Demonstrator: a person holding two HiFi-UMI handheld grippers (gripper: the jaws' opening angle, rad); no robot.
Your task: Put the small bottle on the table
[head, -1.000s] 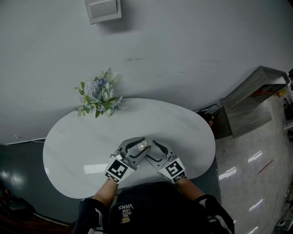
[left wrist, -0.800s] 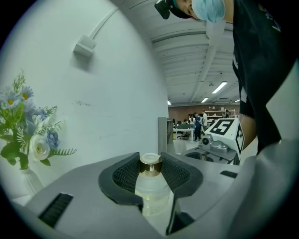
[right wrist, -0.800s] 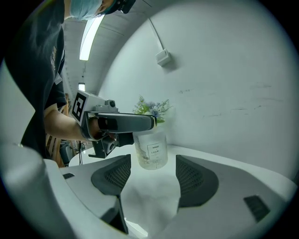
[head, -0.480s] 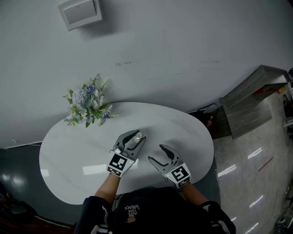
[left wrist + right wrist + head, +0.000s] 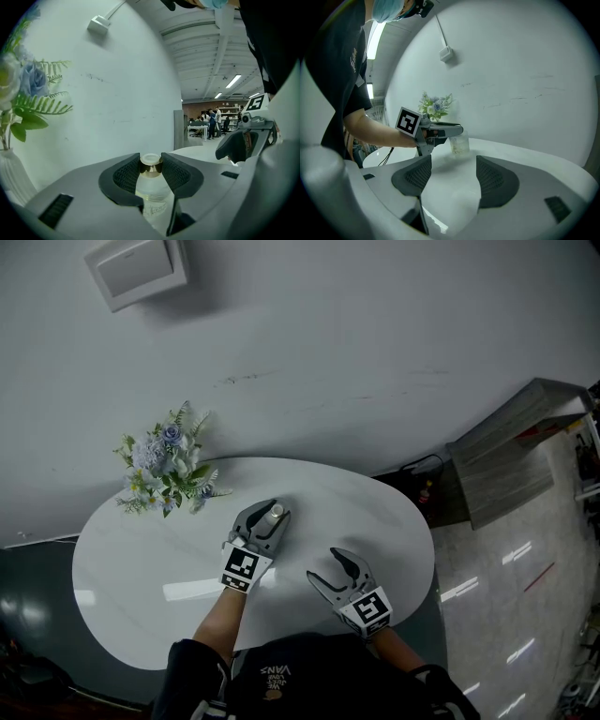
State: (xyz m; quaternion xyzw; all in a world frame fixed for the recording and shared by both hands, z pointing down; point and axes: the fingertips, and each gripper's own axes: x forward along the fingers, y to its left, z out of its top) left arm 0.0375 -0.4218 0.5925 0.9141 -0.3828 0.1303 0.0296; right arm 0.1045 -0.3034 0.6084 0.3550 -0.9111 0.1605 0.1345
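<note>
- The small bottle [image 5: 152, 190], clear with a gold cap, stands upright between the jaws of the left gripper [image 5: 274, 512], which are closed on its neck and shoulder. It is over the middle of the tabletop [image 5: 131, 559], nearer the far edge. Its base is close to the surface, but whether it touches cannot be told.
- If the jaws let go before the base sits flat, the bottle would likely drop the last bit. Narrow and probably light, it could tip over and roll.
- The grip is high, near the cap, so the body below could swing. A tilted landing on one edge of the base would make a topple more likely.
- If one pad drags on the cap as the jaws part, or the gripper backs off too low, the bottle could be pulled over.
- The right gripper [image 5: 327, 565], jaws apart and empty, hangs over the near edge, well apart from the bottle. A sweep across the tabletop could knock the bottle once it stands free.
- The flowers [image 5: 164, 465] sit at the far left edge, well apart. Only a wide swing of the left gripper would likely disturb them.
</note>
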